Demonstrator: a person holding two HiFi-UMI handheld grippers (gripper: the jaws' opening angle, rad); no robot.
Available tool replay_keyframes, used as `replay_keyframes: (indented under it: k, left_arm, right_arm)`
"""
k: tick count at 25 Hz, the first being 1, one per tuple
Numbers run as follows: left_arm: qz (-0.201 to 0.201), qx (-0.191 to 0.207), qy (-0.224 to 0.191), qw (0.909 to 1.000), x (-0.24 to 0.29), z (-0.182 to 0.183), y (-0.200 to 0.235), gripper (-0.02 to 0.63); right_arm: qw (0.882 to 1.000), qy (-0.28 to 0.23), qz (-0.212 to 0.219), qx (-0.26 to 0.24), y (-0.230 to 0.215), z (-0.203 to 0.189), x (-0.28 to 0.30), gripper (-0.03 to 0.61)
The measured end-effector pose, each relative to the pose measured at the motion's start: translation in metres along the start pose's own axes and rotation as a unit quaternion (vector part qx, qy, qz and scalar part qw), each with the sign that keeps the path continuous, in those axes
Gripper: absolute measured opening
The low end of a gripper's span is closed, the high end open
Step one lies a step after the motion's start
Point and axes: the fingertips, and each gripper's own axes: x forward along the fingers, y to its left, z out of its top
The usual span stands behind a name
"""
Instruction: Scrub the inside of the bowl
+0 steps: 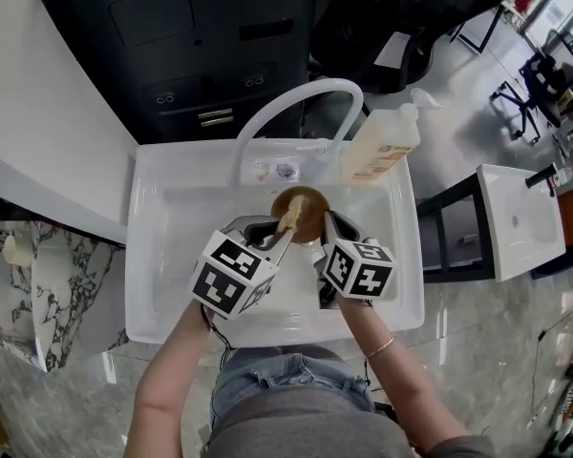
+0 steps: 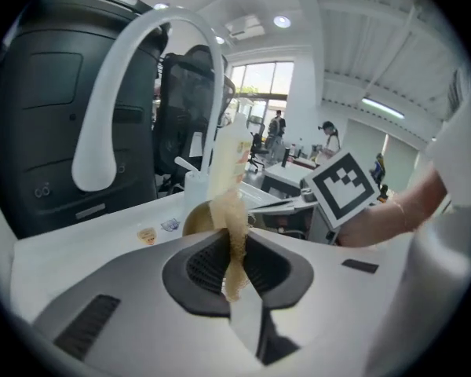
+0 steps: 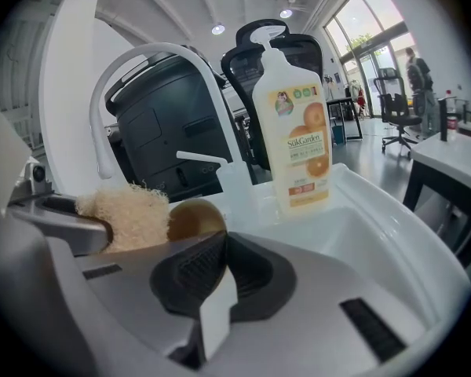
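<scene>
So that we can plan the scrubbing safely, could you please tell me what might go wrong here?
The right gripper seems to pinch only the bowl's thin rim, so pushing with the sponge may twist it loose. The left gripper holds the sponge by a narrow strip, which might slip out. The soap bottle stands on the sink's edge close by; a wide stroke could knock it.

This looks like an open-plan office or lab hall with a washing station set up in it. A white sink (image 1: 167,246) with an arched tap (image 1: 296,93) and soap bottle (image 1: 382,146) stands on a polished grey floor (image 1: 449,113). Office chairs (image 1: 525,93) and a desk (image 1: 516,218) are on the right, and tall windows (image 3: 361,14) lie far off.
</scene>
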Motion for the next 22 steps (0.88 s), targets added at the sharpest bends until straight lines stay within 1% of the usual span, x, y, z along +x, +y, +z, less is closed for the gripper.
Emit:
replay_keyframes:
  k: [4,8,10,13,16,19,22]
  left_arm:
    - [-0.039,0.051,0.050,0.9967,0.011,-0.006,-0.012,0.046]
    - [-0.062,0.100,0.103,0.9877,0.022,-0.018,-0.019,0.046]
    - [-0.074,0.112,0.120,0.9836,0.027,-0.021,-0.021,0.046]
    - [-0.081,0.116,0.139,0.9800,0.032,-0.022,-0.022,0.046]
    - [-0.075,0.120,0.147,0.9790,0.037,-0.022,-0.018,0.046]
    - [-0.068,0.104,0.136,0.9828,0.043,-0.020,-0.012,0.046]
    - [-0.047,0.074,0.127,0.9880,0.043,-0.016,-0.002,0.046]
  right_arm:
    - [1.000,0.005,0.006,-0.010,0.006,-0.002,0.001,0.018]
    - [0.999,0.010,0.015,-0.040,0.014,-0.003,-0.001,0.018]
    - [0.998,0.010,0.023,-0.060,0.020,-0.003,-0.004,0.018]
    - [0.995,0.005,0.033,-0.091,0.029,-0.003,-0.010,0.018]
    - [0.993,-0.001,0.034,-0.111,0.032,-0.001,-0.015,0.018]
    - [0.993,0.001,0.031,-0.114,0.028,-0.001,-0.017,0.018]
    - [0.993,0.003,0.025,-0.111,0.021,-0.002,-0.019,0.018]
